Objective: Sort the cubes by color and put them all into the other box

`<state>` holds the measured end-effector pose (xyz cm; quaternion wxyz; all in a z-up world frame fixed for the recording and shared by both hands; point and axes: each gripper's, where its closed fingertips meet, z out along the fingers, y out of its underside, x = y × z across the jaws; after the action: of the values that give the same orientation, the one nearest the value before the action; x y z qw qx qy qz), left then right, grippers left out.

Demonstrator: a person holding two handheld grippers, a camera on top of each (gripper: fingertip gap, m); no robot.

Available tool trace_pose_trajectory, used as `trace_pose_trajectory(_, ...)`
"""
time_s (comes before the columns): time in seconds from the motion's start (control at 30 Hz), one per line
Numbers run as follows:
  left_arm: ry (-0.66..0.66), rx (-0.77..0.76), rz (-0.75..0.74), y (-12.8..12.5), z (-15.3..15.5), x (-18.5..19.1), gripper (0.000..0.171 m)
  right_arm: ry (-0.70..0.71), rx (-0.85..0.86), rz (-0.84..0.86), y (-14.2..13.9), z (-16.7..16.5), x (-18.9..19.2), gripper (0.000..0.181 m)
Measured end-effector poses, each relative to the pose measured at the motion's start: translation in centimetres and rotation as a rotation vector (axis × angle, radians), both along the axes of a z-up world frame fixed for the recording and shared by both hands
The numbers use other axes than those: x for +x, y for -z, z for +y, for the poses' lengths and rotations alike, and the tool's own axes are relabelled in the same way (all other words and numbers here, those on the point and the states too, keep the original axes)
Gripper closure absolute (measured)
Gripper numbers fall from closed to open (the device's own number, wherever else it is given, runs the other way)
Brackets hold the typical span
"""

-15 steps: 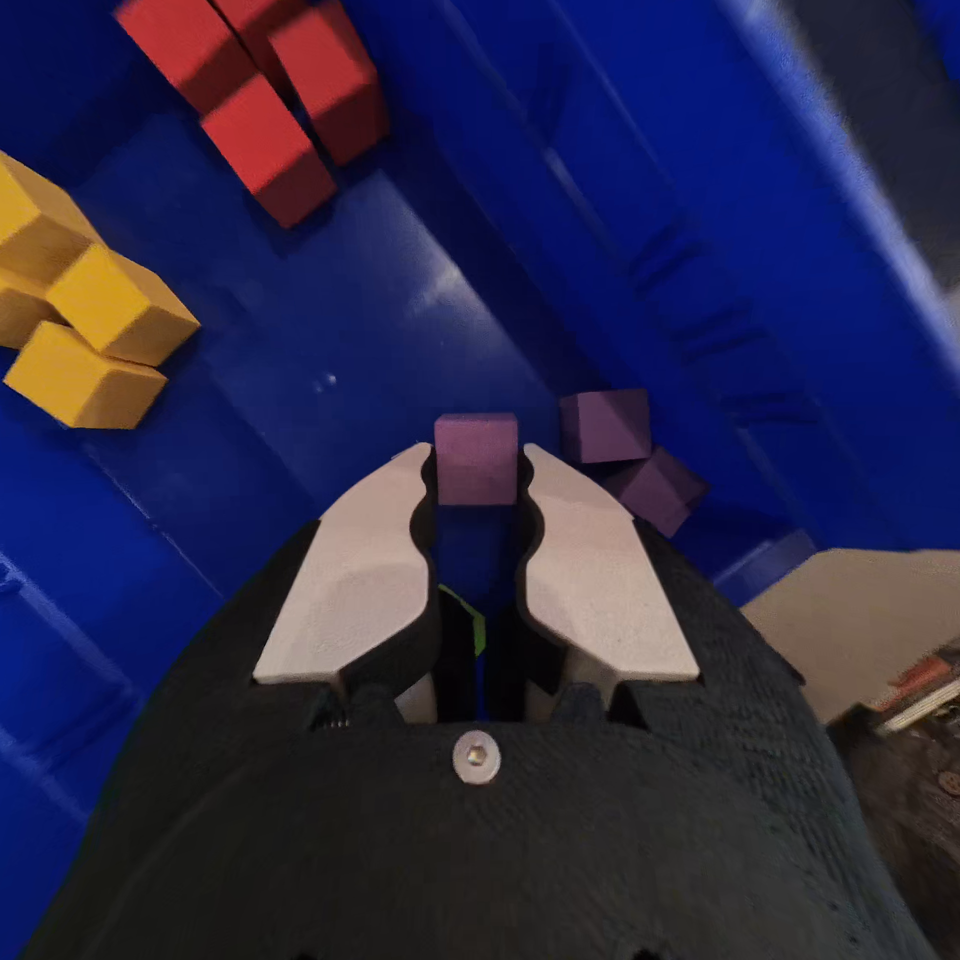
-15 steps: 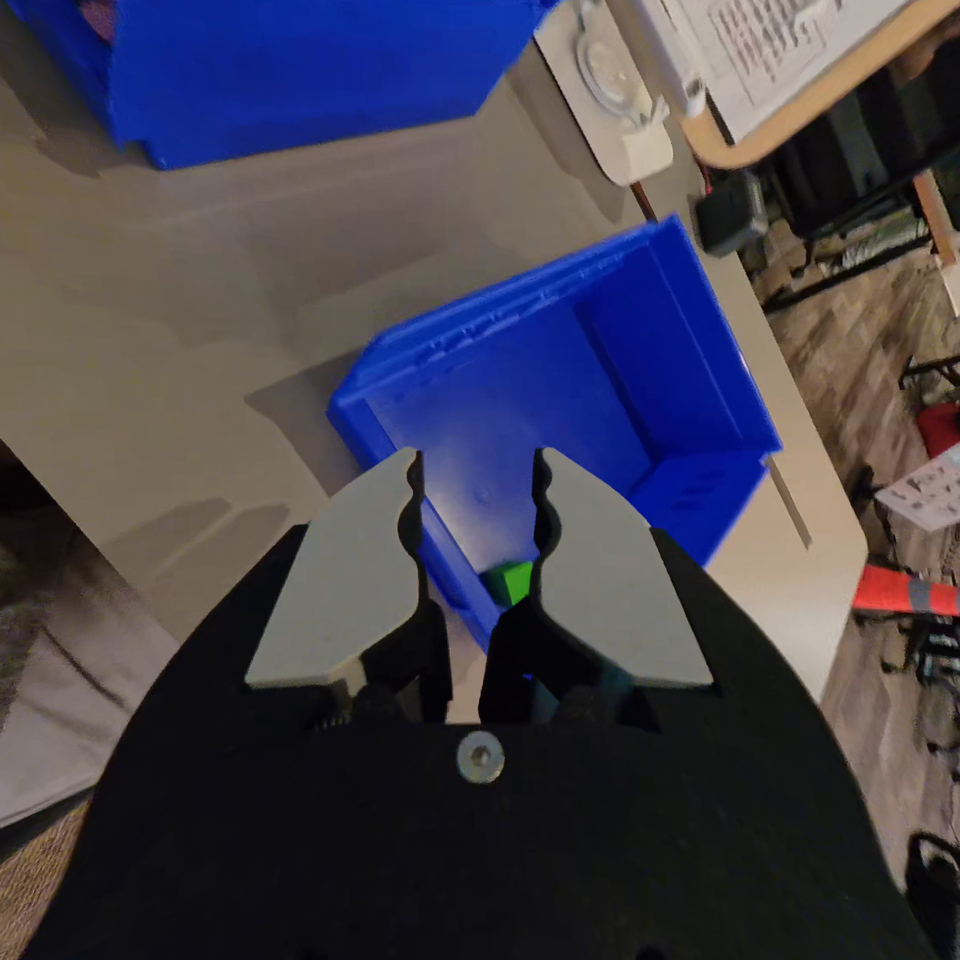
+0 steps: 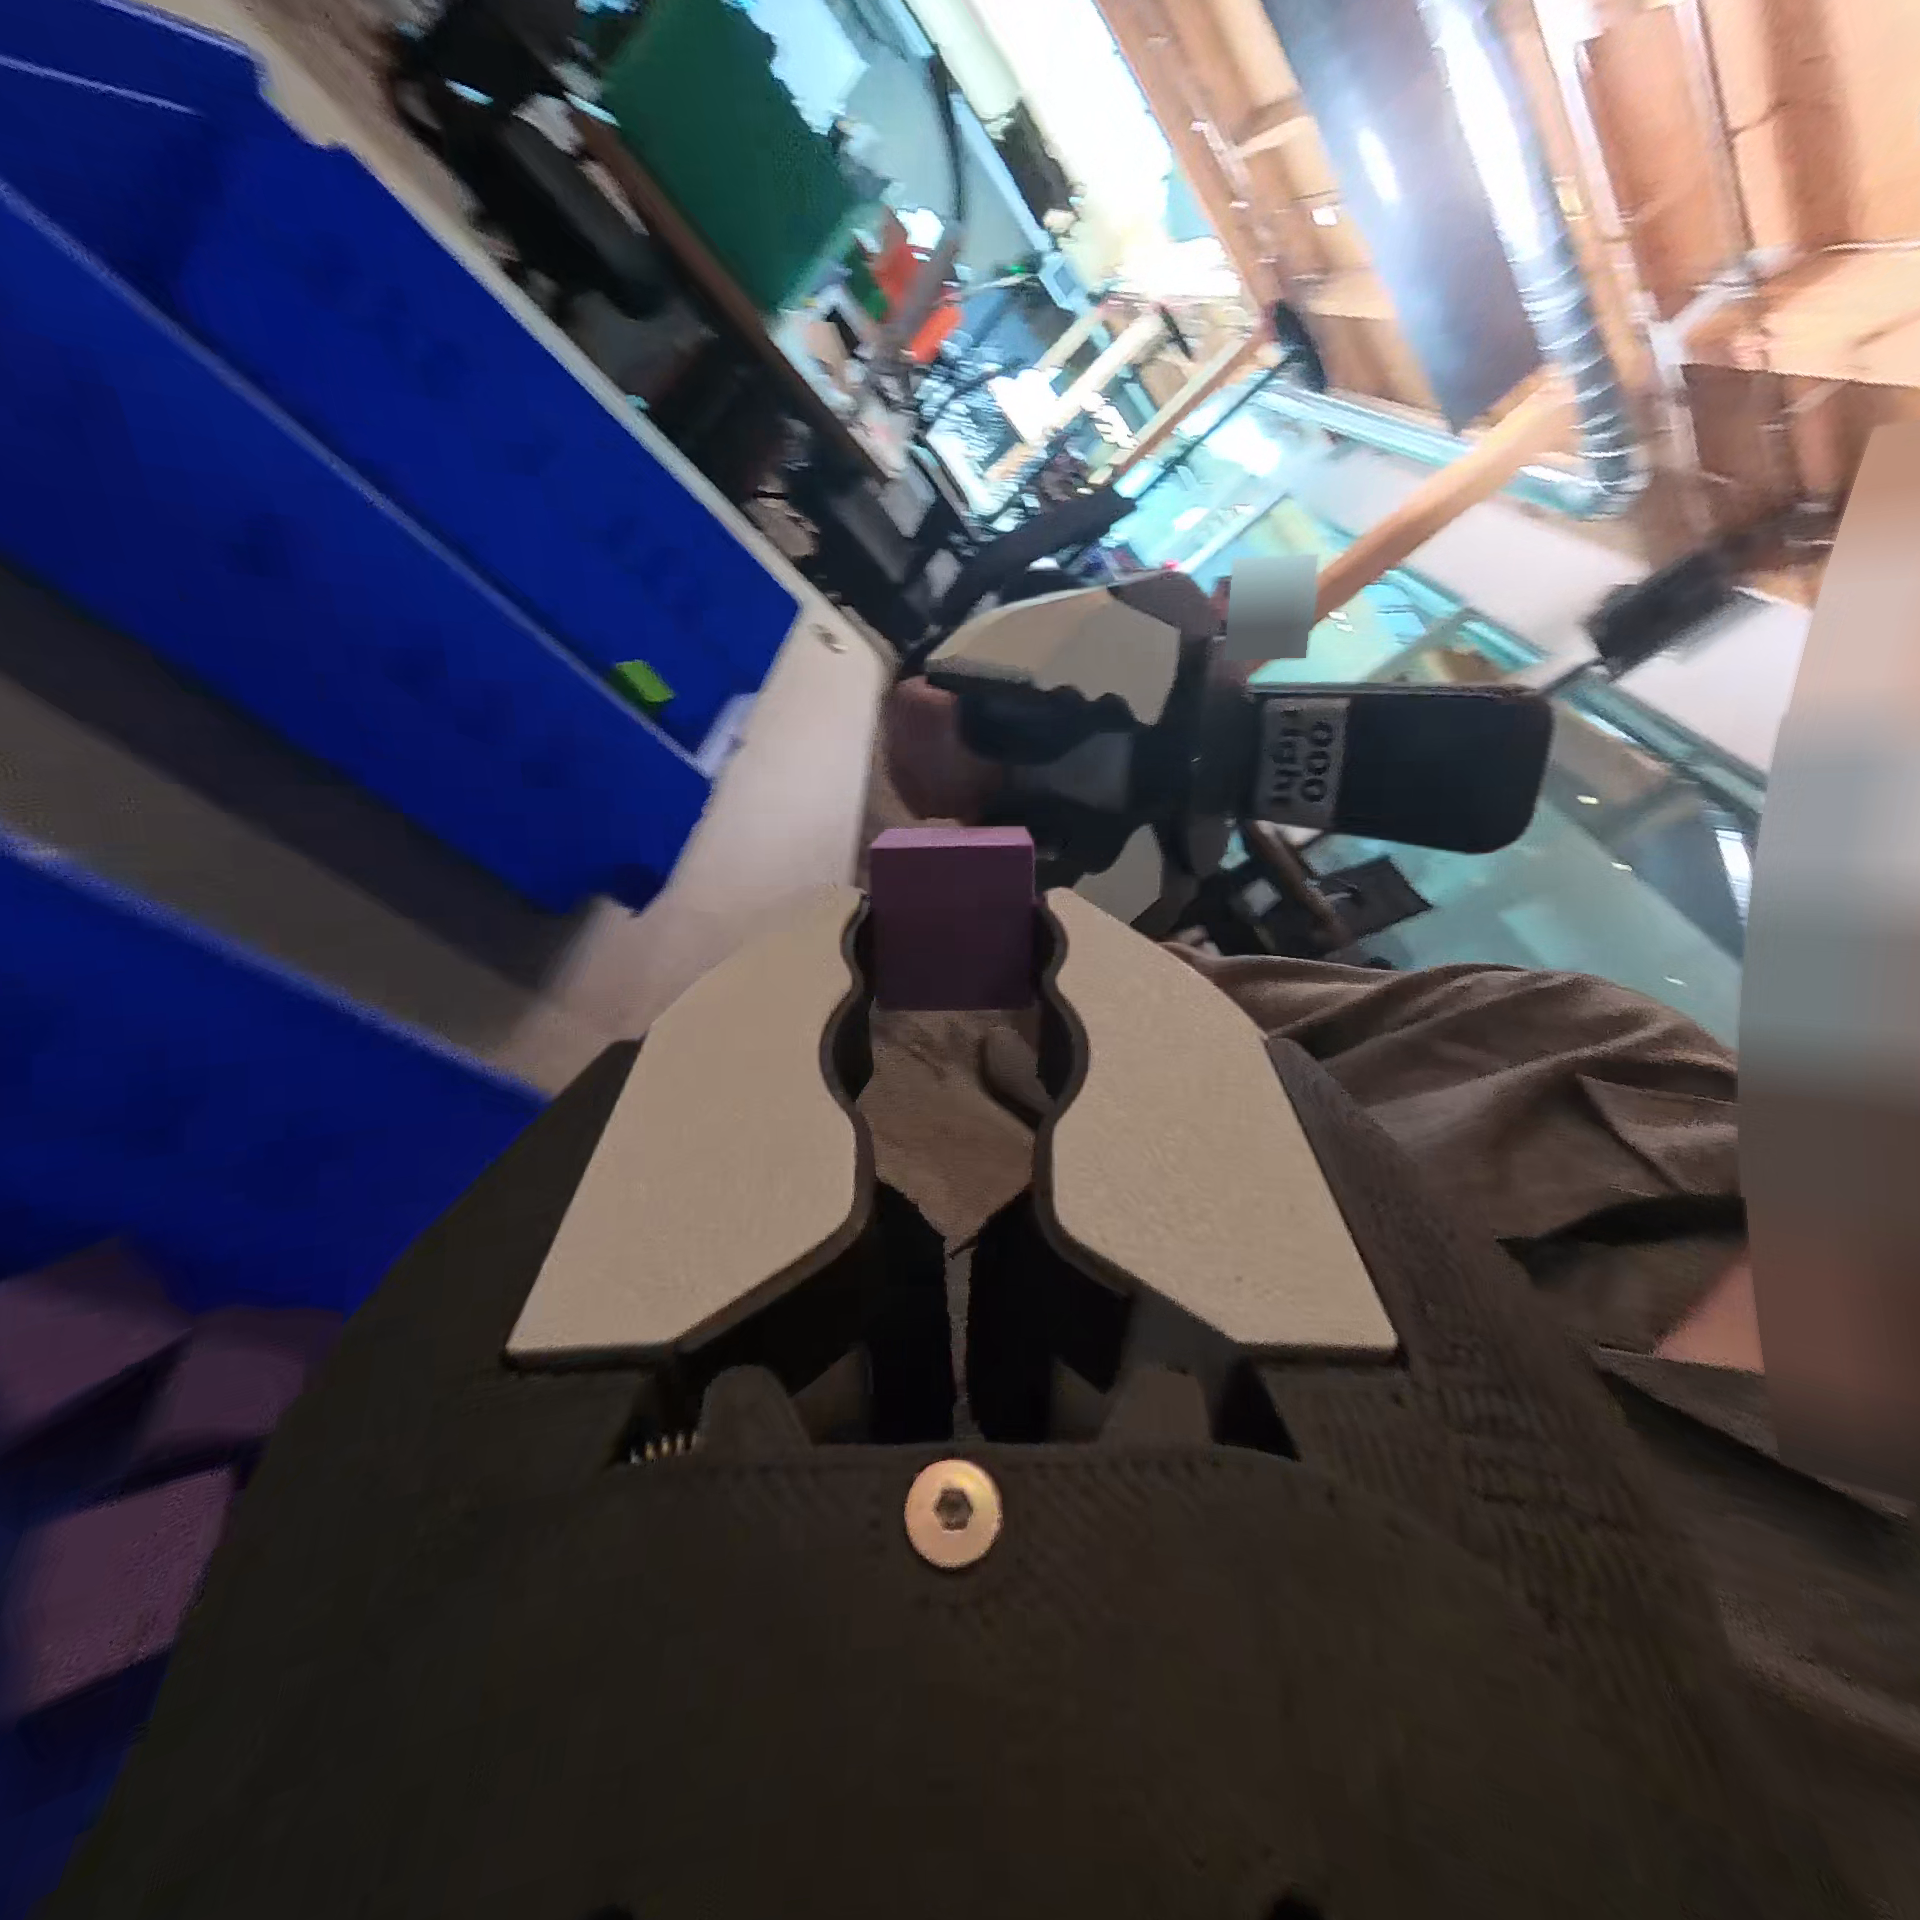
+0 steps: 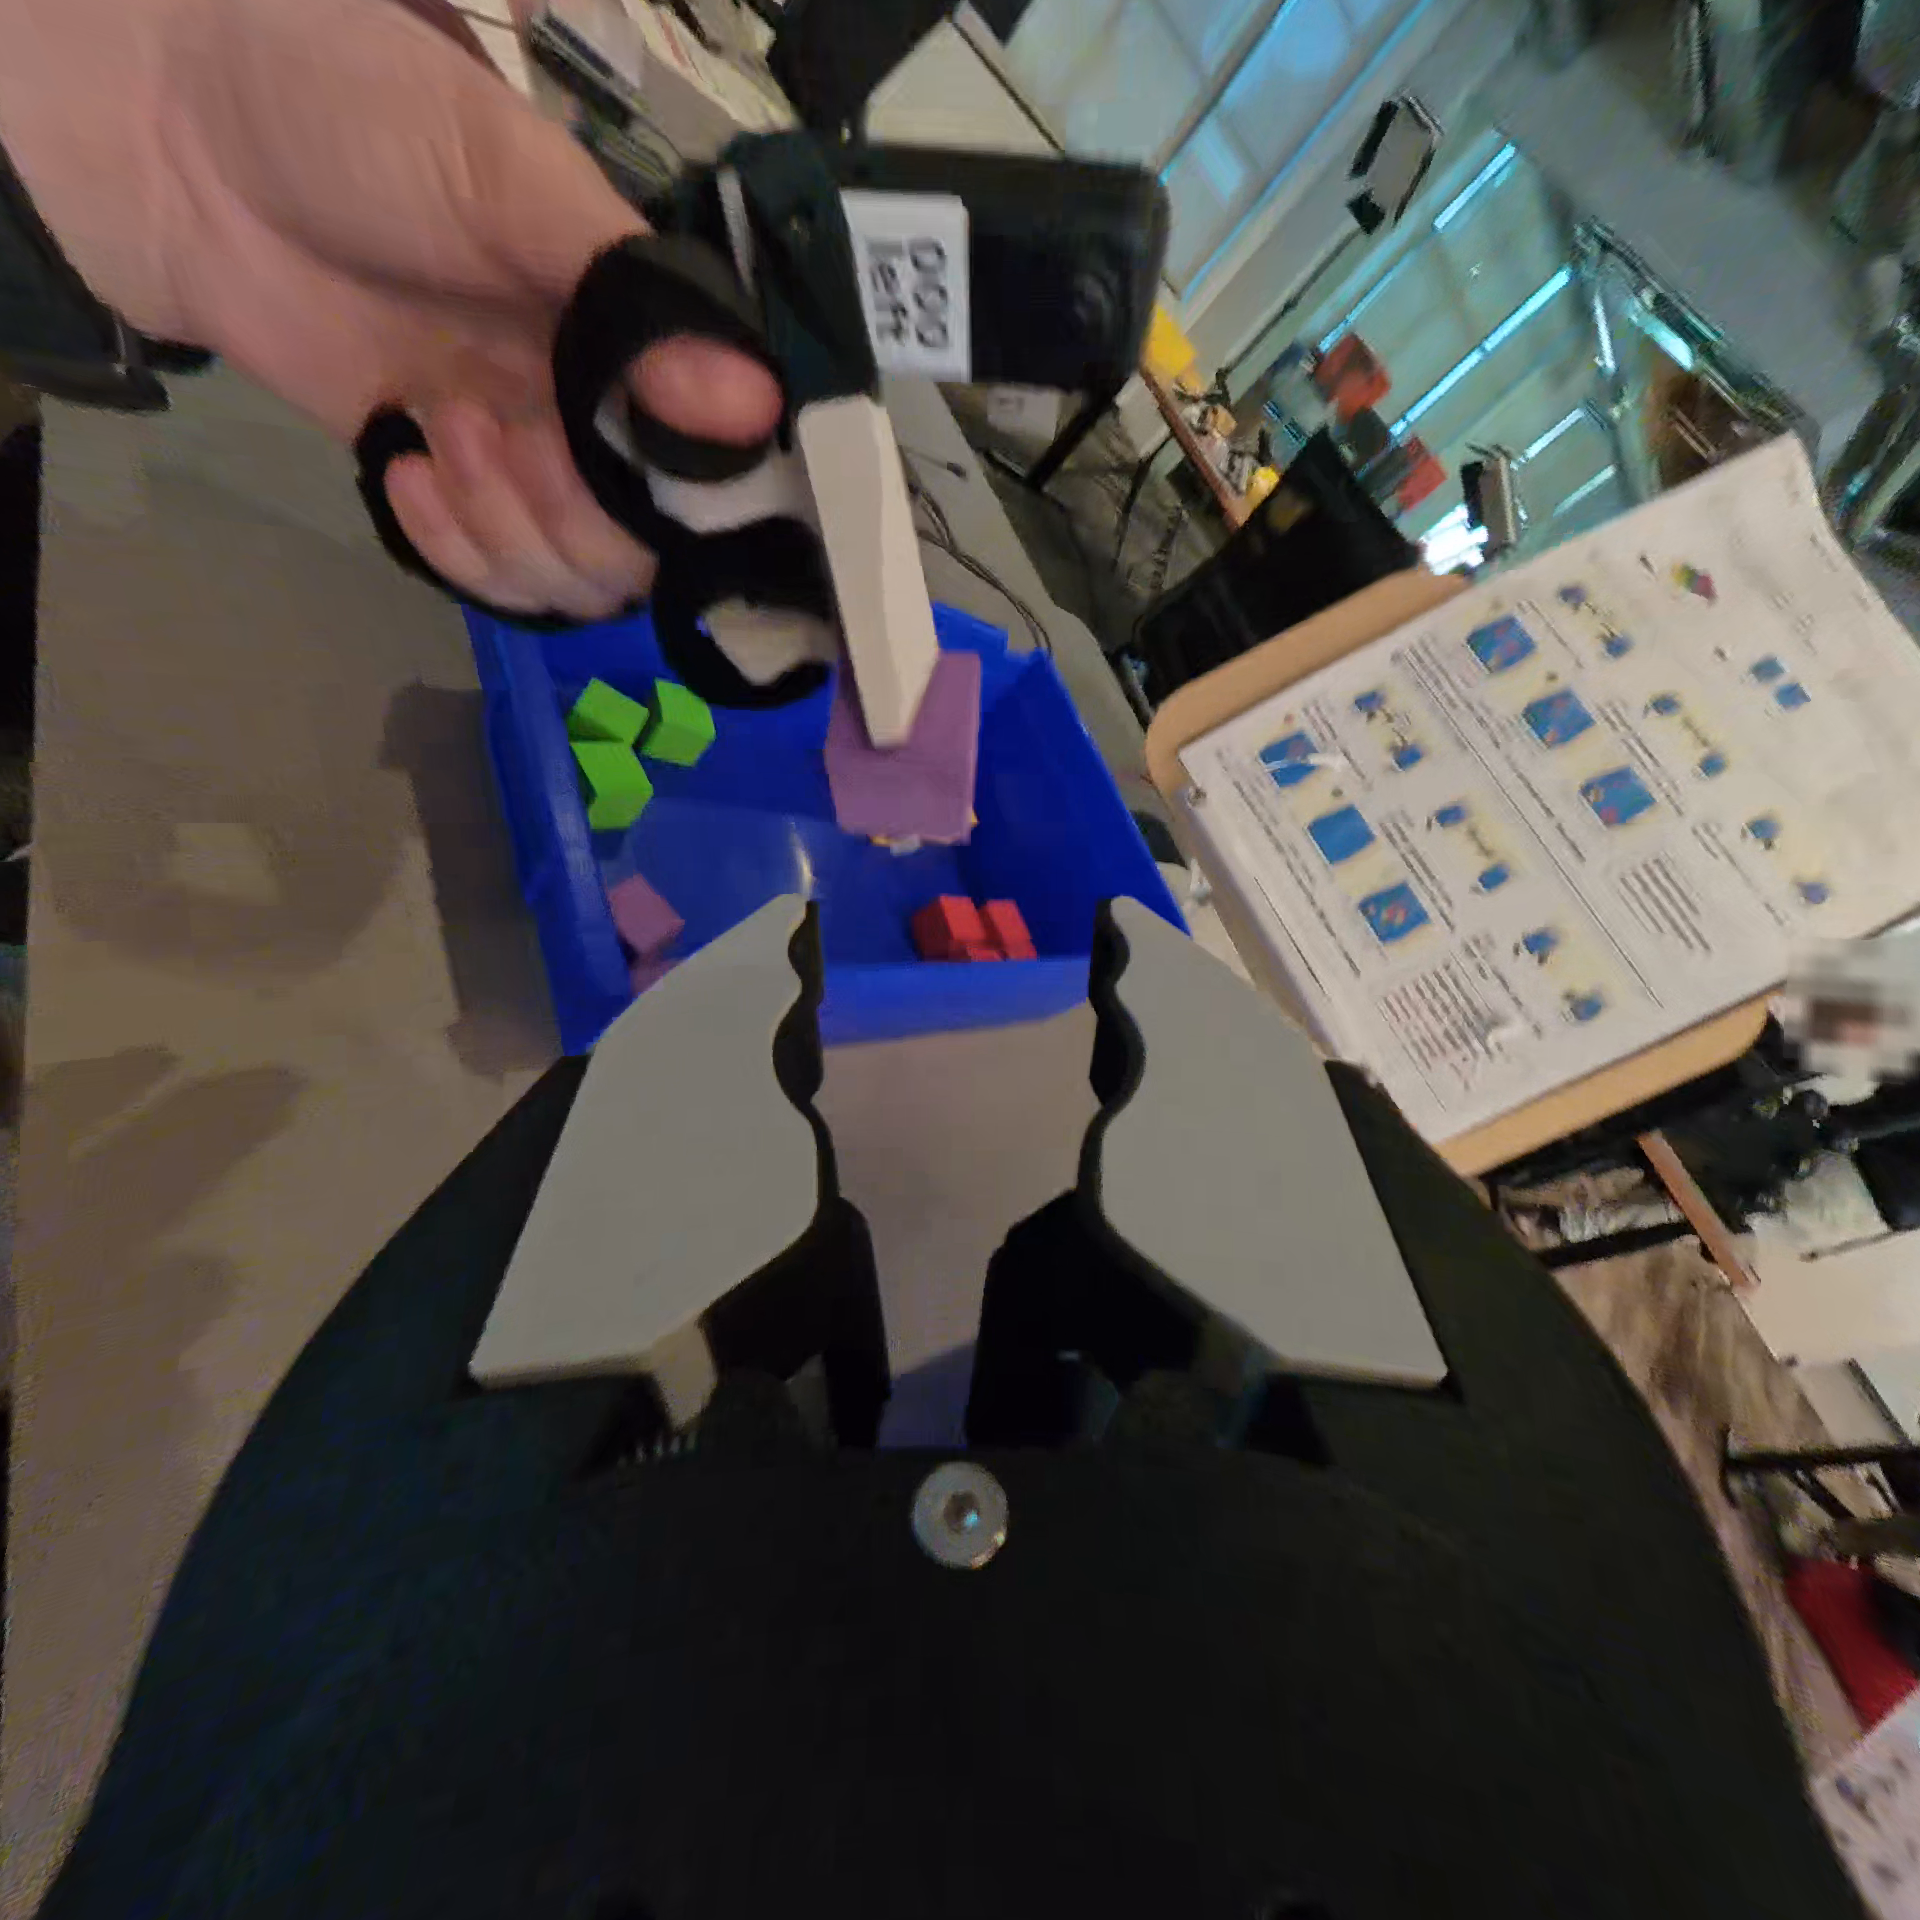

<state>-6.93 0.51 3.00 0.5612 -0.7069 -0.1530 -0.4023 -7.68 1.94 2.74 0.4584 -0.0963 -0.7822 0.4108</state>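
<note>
Gripping purple cube (image 3: 952,927) in left hand-held gripper (image 3: 952,940) above blue bin (image 4: 1039,997), right hand-held gripper (image 4: 951,940) agape, empty

purple block (image 3: 951,940), blue bin (image 4: 1049,831), green cubes (image 4: 634,743), red cubes (image 4: 971,928)

1. The left hand-held gripper (image 3: 953,935) pinches a small matte purple cube (image 3: 952,918) between its grey fingertips; the cube sits upright and is lifted clear of any surface.
2. Seen from the right wrist view, that cube (image 4: 902,750) hangs above an open blue plastic bin (image 4: 1049,769) on the bench.
3. The right hand-held gripper (image 4: 954,935) has its jaws parted and holds nothing, near the bin's front wall.
</note>
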Motion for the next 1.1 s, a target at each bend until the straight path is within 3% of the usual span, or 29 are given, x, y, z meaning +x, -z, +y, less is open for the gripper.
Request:
trace_pose_trajectory(0.1,0.079,0.049,-0.066,-0.6,0.8,1.6,0.143,-0.039,0.012,-0.015,0.0,-1.8,-0.1,0.131)
trace_pose_trajectory(0.17,0.115,0.06,-0.096,-0.5,1.3,2.3,0.143,-0.069,0.011,-0.008,-0.1,-2.5,0.2,0.151)
trace_pose_trajectory(0.33,0.088,0.11,-0.133,-0.7,2.2,1.8,0.14,-0.031,0.032,-0.005,-0.2,-1.0,0.3,0.152)
trace_pose_trajectory(0.4,-0.007,0.143,-0.121,-1.1,2.1,0.2,0.127,0.021,0.043,-0.017,-0.4,1.1,-0.1,0.152)
trace_pose_trajectory(0.5,-0.159,0.131,-0.01,-1.4,0.9,-2.2,0.143,0.258,0.104,-0.08,-0.6,8.9,-3.4,0.152)
trace_pose_trajectory(0.63,-0.238,0.069,0.123,-1.7,-0.3,-3.1,0.148,0.587,0.164,-0.491,4.0,21.0,-8.2,0.152)
trace_pose_trajectory(0.7,-0.255,0.044,0.171,-1.9,-0.6,-3.1,0.149,0.677,0.143,-0.761,7.5,24.3,-9.2,0.152)
trace_pose_trajectory(0.77,-0.266,0.022,0.214,-2.0,-0.9,-3.0,0.15,0.728,0.11,-1.009,10.8,25.6,-9.5,0.151)
trace_pose_trajectory(0.83,-0.278,0.0,0.243,-1.9,-1.1,-3.1,0.15,0.775,0.114,-1.14,13.3,26.3,-10.1,0.151)
trace_pose_trajectory(1.1,-0.326,-0.048,0.254,-1.0,-2.4,-4.4,0.149,0.86,0.161,-1.317,18.5,27.4,-11.0,0.151)
